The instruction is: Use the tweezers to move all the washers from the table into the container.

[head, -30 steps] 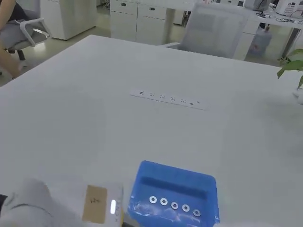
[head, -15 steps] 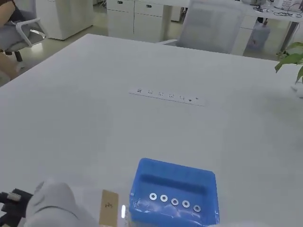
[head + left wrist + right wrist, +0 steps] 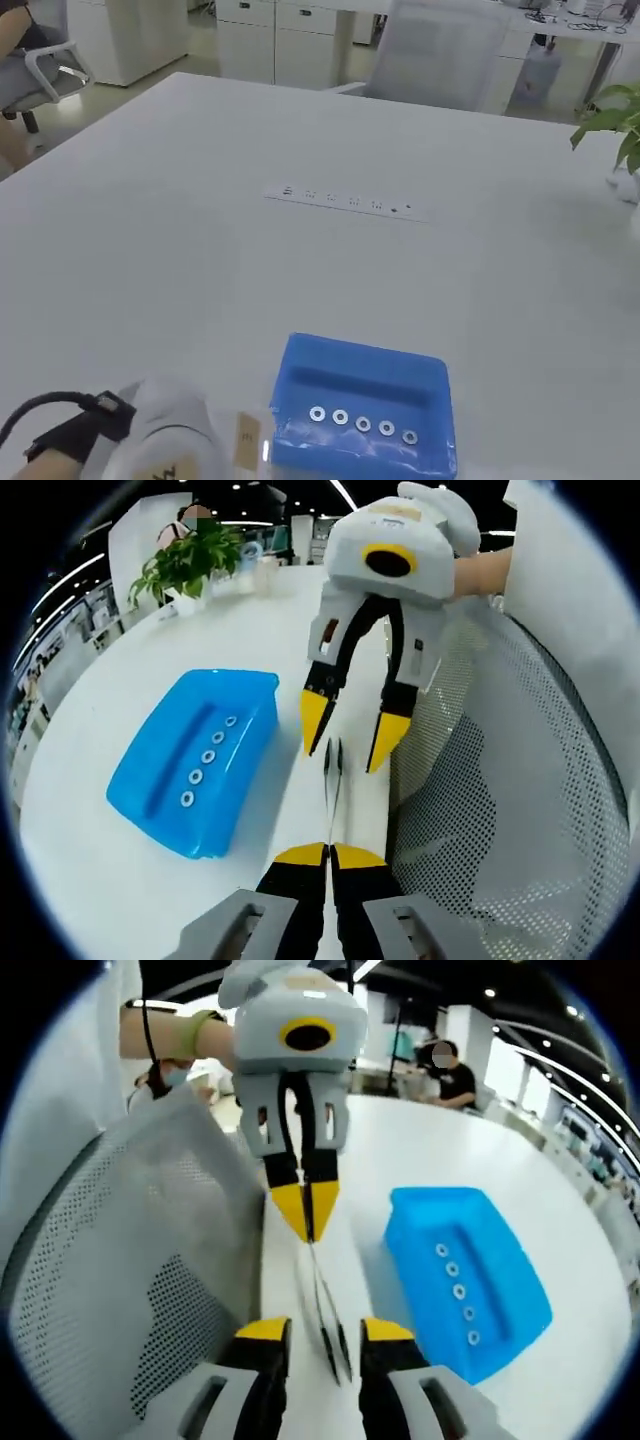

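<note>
The blue container [image 3: 300,365] stands near the table's front edge with several washers [image 3: 362,425] in a row inside; they also show as washers [image 3: 208,757] and washers [image 3: 458,1292]. My left gripper [image 3: 330,855] is shut on one end of the metal tweezers [image 3: 332,780]. Facing it, my right gripper [image 3: 350,730] is open, its yellow tips either side of the tweezers' other end. In the right gripper view my right gripper [image 3: 325,1332] straddles the tweezers [image 3: 325,1305], and my left gripper [image 3: 308,1205] pinches them. The left gripper's white body [image 3: 190,450] sits left of the container.
A white mesh chair back [image 3: 500,810] lies close beside both grippers, seen also as mesh [image 3: 130,1290]. A recessed power strip [image 3: 345,203] runs across the table's middle. A plant [image 3: 610,120] stands at the far right, a chair [image 3: 440,50] behind the table.
The head camera has drifted slightly. The left gripper's body has slid to the right along the bottom edge, and more of the gloved hand and cable now show. The container and washers are unmoved.
</note>
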Demonstrator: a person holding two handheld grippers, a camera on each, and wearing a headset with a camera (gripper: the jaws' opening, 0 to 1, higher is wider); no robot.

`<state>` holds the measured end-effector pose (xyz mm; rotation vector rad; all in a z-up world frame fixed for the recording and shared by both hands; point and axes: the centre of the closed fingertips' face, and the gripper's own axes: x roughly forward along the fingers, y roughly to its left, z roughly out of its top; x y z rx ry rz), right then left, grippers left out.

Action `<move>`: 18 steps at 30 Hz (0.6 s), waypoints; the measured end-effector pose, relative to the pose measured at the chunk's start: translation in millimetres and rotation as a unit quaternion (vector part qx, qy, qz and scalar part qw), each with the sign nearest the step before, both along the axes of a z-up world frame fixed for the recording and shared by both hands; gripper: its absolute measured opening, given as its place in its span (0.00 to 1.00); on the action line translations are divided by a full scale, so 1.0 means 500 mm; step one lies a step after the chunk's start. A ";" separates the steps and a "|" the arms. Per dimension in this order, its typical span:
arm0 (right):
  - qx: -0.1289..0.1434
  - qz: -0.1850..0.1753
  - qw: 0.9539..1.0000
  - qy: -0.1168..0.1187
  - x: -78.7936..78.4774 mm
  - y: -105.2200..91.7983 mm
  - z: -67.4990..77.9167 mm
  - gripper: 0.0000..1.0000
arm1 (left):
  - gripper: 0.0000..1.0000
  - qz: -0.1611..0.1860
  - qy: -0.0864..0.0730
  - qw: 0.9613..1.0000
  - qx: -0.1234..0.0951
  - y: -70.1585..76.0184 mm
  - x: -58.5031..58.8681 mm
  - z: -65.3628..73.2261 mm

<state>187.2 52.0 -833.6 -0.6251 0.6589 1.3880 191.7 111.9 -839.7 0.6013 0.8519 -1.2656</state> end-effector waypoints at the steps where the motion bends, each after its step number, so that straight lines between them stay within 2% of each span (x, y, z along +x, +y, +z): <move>1: -0.001 -0.006 1.000 0.000 -0.001 -0.009 0.002 0.25 | 0.00 -0.002 0.003 1.000 0.005 0.001 0.001 -0.006; 9: 0.005 -0.071 0.997 -0.006 0.001 -0.076 0.029 0.31 | 0.00 -0.028 0.006 0.998 0.056 0.012 0.010 -0.041; 13: 0.005 -0.098 0.995 -0.015 0.006 -0.100 0.042 0.33 | 0.00 -0.031 0.011 0.997 0.071 0.014 0.011 -0.045; 18: 0.030 -0.146 0.989 -0.023 0.015 -0.126 0.068 0.38 | 0.00 -0.035 0.006 0.996 0.076 0.016 0.014 -0.046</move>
